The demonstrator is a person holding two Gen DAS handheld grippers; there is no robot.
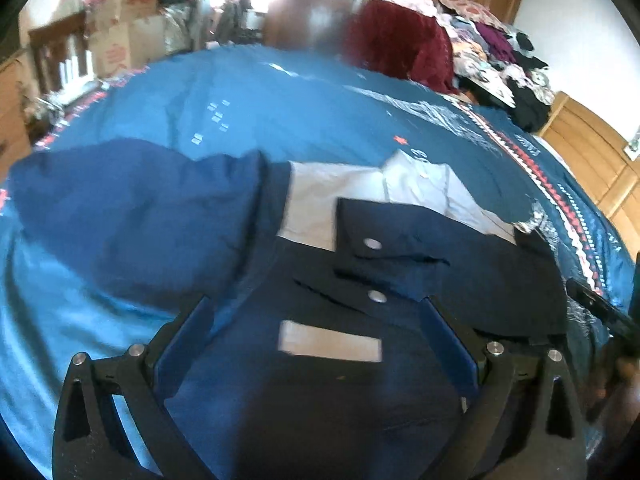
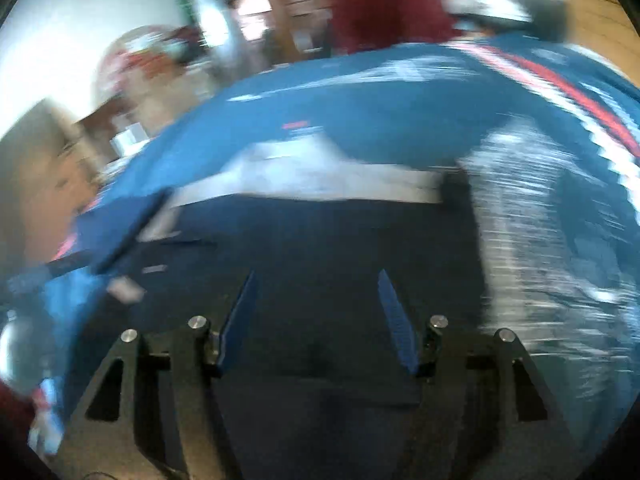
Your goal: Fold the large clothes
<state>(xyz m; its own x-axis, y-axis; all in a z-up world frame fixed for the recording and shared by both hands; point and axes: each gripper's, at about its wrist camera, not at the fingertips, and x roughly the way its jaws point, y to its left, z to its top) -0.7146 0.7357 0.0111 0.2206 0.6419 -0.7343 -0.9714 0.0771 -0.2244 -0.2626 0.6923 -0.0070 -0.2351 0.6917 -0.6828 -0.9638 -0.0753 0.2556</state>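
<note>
A navy jacket (image 1: 460,264) with a white upper panel (image 1: 328,196), collar and metal snaps lies partly folded on a blue bedspread (image 1: 260,112). One navy sleeve (image 1: 132,208) spreads to the left. My left gripper (image 1: 318,304) hovers open over the jacket's lower front, near a white label (image 1: 330,345), with nothing between its fingers. In the blurred right wrist view, my right gripper (image 2: 316,276) stands open above the jacket's dark body (image 2: 320,236), whose white panel (image 2: 320,178) lies beyond. The right gripper's black tip (image 1: 600,304) shows at the left view's right edge.
A dark red fleece garment (image 1: 400,40) and a heap of mixed clothes (image 1: 500,52) sit at the bed's far right. Cardboard boxes (image 1: 120,32) stand beyond the far left edge. Wooden wardrobe doors (image 1: 592,152) rise on the right.
</note>
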